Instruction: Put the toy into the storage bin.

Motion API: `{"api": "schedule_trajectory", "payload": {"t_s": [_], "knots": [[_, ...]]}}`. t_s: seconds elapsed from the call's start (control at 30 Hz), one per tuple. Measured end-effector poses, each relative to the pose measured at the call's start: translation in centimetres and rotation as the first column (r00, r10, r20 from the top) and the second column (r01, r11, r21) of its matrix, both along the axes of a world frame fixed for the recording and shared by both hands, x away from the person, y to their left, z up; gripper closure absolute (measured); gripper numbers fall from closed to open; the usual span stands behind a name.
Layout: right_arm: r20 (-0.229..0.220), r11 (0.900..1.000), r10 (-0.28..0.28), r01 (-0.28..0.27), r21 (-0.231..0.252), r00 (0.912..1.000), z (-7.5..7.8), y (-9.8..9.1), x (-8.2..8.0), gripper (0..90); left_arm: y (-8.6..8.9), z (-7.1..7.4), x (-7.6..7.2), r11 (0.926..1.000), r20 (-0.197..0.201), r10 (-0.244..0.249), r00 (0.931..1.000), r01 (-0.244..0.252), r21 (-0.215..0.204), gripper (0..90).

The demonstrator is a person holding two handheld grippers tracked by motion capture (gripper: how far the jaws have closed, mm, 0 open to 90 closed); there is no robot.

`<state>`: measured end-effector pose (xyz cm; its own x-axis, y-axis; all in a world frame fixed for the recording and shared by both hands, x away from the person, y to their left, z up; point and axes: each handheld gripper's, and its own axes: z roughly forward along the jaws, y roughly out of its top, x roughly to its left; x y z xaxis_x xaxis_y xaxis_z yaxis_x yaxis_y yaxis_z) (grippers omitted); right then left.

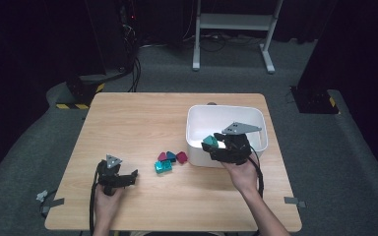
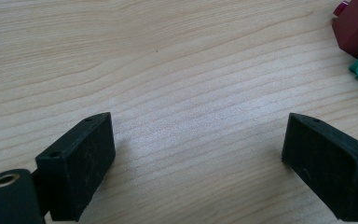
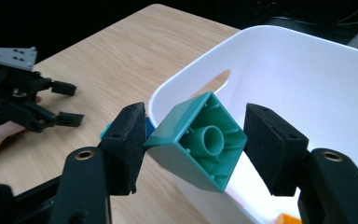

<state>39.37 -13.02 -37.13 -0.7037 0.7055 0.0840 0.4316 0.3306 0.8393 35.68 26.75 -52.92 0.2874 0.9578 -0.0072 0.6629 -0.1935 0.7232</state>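
One green block (image 3: 196, 140) clamped in right claw (image 3: 193, 142) | bin (image 3: 307, 84) rim (hollow underside visible) | left claw (image 2: 196, 154) wide, empty

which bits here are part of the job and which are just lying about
In the job:
green block, clamped in the right gripper
white bin, which the block is held over
loose blocks on the table beside the bin

Lying about:
left gripper, open and idle on the table
white stand on the floor behind
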Motion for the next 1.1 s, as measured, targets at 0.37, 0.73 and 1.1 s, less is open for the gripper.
{"api": "schedule_trajectory", "payload": {"t_s": [0.37,0.73,1.1], "knots": [[-0.026,0.9979,-0.059,0.059,-0.026,0.9979,-0.7,-0.7,1.6,40.6,0.0,0.0,0.0,1.0000,0.000,0.000,1.0000,0.000,0.000,9.4],[-0.047,0.9926,-0.115,0.113,-0.043,0.9922,-1.1,-1.6,2.8,40.5,0.0,0.0,0.0,1.0000,0.000,0.000,1.0000,0.000,0.000,9.4],[-0.064,0.9868,-0.152,0.147,-0.067,0.9864,-1.5,-2.1,3.4,39.8,0.0,0.0,0.0,1.0000,0.000,0.000,1.0000,0.000,0.001,9.4]]}}
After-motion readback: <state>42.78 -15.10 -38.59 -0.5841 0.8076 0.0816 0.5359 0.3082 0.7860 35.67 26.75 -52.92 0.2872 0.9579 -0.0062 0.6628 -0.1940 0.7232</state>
